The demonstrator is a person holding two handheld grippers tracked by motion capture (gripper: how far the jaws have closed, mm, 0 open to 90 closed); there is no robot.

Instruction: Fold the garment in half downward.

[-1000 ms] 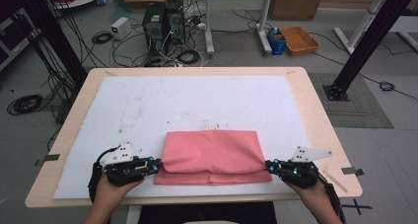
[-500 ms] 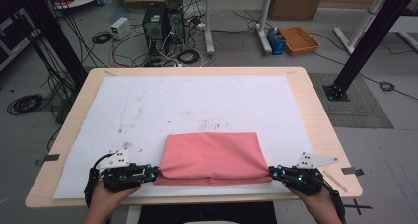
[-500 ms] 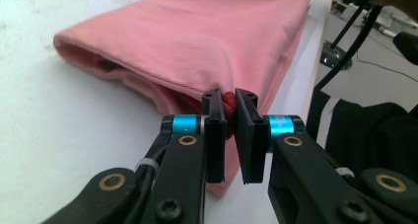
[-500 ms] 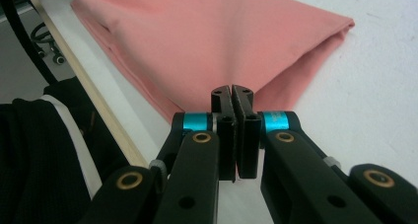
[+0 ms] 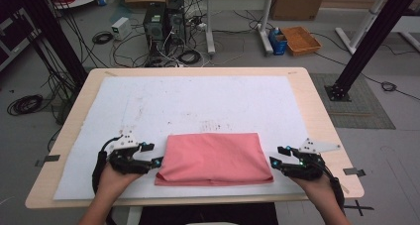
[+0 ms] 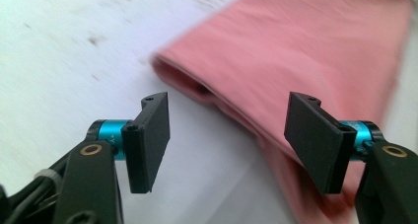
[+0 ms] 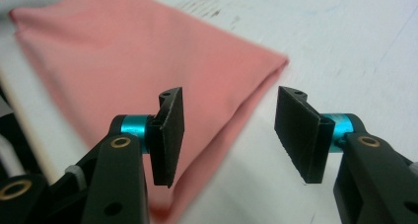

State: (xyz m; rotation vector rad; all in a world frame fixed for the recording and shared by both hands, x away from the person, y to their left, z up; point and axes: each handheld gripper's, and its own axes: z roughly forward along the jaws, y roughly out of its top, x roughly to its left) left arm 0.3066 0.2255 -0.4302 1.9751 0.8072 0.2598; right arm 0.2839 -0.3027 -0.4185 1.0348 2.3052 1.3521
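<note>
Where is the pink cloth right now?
In the high view, the folded pink cloth lies on the white sheet near the table's front edge, between the left claw and the right claw, both open beside it.

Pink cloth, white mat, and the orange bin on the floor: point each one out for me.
pink cloth (image 5: 214, 158), high view, middle of its top layer.
white mat (image 5: 208, 103), high view, bare stretch beyond the cloth.
orange bin (image 5: 300, 40), high view, inside of the bin on the floor behind the table.

Bright, even light; soft high view, motion-blurred backgrounds in both gripper views.
</note>
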